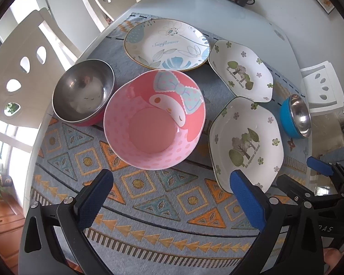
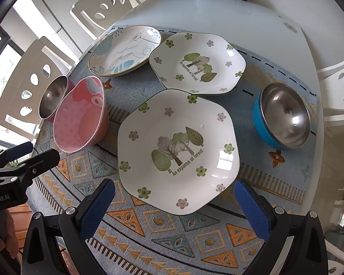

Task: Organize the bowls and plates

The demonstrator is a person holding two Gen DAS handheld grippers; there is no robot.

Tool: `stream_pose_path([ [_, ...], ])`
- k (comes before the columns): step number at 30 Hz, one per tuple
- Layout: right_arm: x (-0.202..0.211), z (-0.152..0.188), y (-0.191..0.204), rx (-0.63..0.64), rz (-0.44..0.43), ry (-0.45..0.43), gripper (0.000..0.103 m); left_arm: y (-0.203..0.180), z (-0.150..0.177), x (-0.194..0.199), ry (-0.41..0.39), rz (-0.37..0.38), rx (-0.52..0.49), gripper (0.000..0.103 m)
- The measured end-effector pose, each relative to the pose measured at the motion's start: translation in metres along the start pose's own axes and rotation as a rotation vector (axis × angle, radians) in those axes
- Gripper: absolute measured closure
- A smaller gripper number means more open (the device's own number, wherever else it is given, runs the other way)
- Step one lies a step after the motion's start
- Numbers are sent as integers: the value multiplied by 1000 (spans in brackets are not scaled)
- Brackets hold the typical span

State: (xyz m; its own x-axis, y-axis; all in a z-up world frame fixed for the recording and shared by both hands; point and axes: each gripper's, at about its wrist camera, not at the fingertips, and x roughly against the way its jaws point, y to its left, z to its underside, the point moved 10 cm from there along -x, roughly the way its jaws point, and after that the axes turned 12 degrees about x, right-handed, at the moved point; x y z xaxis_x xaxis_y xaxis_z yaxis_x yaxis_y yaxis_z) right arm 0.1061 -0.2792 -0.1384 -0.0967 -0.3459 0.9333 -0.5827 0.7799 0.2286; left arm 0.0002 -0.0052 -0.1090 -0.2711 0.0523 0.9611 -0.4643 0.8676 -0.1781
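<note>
In the left wrist view, the near hexagonal white tree-print plate (image 1: 245, 142) has its near corner hidden behind a blue finger pad (image 1: 247, 202). In the right wrist view, the pink polka-dot bowl (image 2: 79, 119) covers part of the red-sided steel bowl (image 2: 52, 96).

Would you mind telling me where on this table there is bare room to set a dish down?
Free: the patterned mat in front of the near forest plate, and the white tabletop behind the mat. Crowded: pink bowl against the red-based steel bowl, and the Sunflower plate close by the far forest plate.
</note>
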Motion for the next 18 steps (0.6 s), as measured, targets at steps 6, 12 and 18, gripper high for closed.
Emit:
stream_pose_path([
  [6,1,1,2,4,2,-1,0,4,1,2,-6,-8,2,2],
  [12,3,2,2,5,0,-4,0,6,1,4,-13,-15,-1,2],
  [18,10,2,2,8,-3,-19,0,9,0,12,-27,-25,-14,2],
])
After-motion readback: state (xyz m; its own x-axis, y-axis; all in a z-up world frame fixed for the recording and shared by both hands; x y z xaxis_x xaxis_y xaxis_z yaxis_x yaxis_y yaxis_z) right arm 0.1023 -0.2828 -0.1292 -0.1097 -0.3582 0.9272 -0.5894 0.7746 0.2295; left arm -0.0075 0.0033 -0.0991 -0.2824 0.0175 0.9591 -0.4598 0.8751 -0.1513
